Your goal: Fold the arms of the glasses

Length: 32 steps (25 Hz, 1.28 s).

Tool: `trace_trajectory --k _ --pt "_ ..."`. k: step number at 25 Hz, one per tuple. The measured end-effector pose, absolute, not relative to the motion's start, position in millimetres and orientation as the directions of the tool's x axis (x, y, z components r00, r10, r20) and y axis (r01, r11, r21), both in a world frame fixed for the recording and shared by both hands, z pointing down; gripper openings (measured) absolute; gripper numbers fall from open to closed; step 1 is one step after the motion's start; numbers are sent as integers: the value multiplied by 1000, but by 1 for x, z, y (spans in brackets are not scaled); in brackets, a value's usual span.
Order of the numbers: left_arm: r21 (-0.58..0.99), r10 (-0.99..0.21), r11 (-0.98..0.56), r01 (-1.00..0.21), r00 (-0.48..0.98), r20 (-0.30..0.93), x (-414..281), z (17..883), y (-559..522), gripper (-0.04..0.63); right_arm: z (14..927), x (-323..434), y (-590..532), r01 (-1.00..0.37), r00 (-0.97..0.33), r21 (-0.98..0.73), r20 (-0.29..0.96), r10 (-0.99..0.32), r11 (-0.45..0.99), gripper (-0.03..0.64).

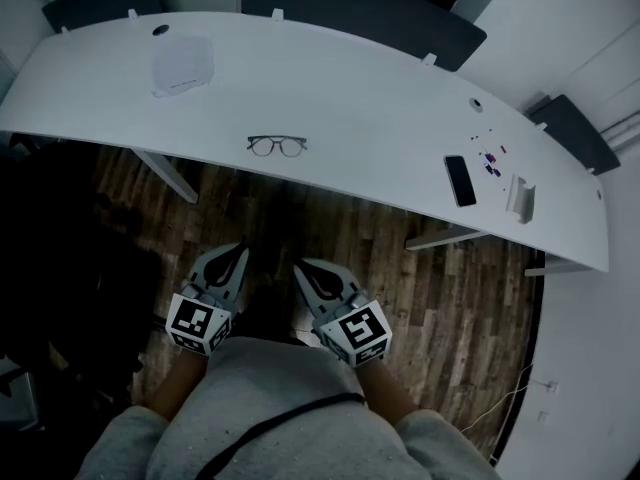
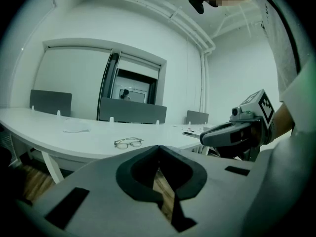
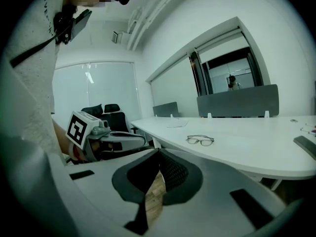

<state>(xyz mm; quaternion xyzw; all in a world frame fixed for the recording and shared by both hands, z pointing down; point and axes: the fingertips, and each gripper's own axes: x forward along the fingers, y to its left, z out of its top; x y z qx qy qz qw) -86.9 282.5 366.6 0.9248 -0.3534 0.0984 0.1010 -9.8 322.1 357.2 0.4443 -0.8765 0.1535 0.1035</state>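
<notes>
Glasses (image 1: pixel 277 146) sit open near the counter (image 1: pixel 380 108) edge, easy reach; left gripper (image 1: pixel 235 256) and right gripper (image 1: pixel 310 273) well short, fingers together, empty.

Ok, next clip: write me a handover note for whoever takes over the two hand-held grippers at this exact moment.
Left hand-held gripper: shut, empty, held close to the person's body over the wooden floor.
Right hand-held gripper: shut, empty, right beside the left one.
Glasses: lying on the white table near its front edge, ahead of both grippers, with nothing touching them. The arms seem unfolded, but the glasses are small in every view.
Done: nothing yet.
Left: bring both grippers to the glasses, open the jaws, and fold each arm in.
</notes>
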Motion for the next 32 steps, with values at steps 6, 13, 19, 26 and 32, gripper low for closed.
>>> trace_trajectory --k 6,13,19,26,32 --pt "112 -630 -738 -666 739 238 -87 359 332 15 353 -13 370 -814 -580 -169 304 -756 556 18" --pt "112 -643 -731 -673 735 218 -92 352 371 15 345 -19 407 -811 -582 -146 285 -761 566 18" --pt "106 -652 -725 -680 728 213 -101 348 396 15 338 -27 429 -804 -591 -133 272 -759 579 18" --pt "111 -664 -713 -692 718 211 -111 348 414 15 338 -34 447 -800 -598 -131 264 -757 586 18" --pt "106 -658 -720 -686 723 211 -105 348 422 15 335 -32 453 -797 -602 -130 254 -757 590 18"
